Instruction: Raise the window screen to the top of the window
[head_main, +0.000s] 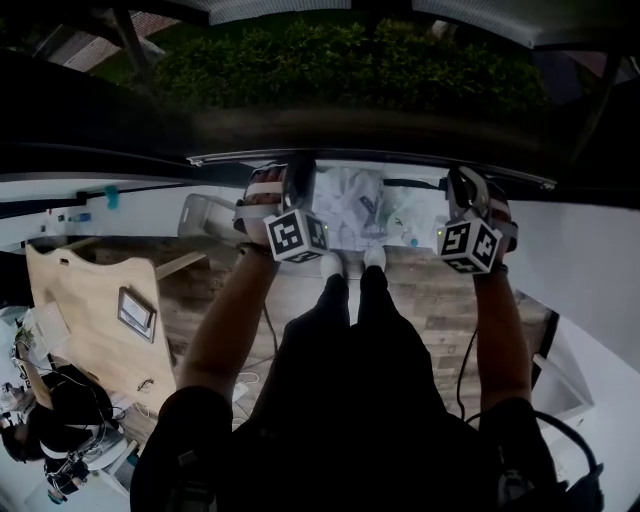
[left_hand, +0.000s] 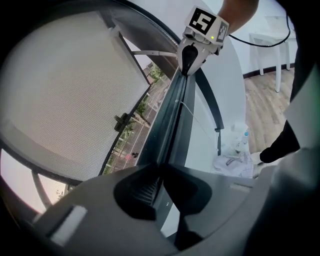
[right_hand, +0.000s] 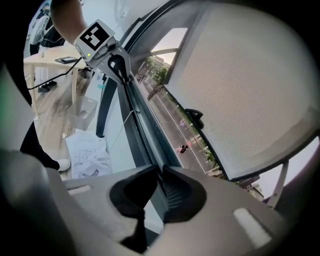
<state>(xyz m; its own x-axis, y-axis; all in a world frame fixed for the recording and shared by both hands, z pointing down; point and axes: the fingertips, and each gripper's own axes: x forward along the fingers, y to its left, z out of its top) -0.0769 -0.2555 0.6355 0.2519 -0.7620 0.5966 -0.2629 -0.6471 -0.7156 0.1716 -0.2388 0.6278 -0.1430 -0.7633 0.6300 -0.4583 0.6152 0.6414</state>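
Observation:
The window screen is a grey mesh (left_hand: 65, 90) (right_hand: 240, 85) with a dark bottom rail (head_main: 380, 155) running across the window. In the head view my left gripper (head_main: 300, 165) and right gripper (head_main: 465, 175) both reach up to that rail, about a shoulder's width apart. In the left gripper view the jaws of my left gripper (left_hand: 161, 172) are pinched on the rail's thin edge (left_hand: 172, 125), with the right gripper (left_hand: 192, 55) farther along it. The right gripper view shows my right gripper (right_hand: 161, 175) clamped on the rail (right_hand: 142, 130), and the left gripper (right_hand: 117, 62) beyond it.
Below the window lie white papers or cloth (head_main: 370, 205) and a clear plastic bin (head_main: 205, 215) on the wooden floor. A wooden table (head_main: 90, 320) stands at the left, with a person (head_main: 50, 420) beside it. White furniture (head_main: 570, 380) stands at the right.

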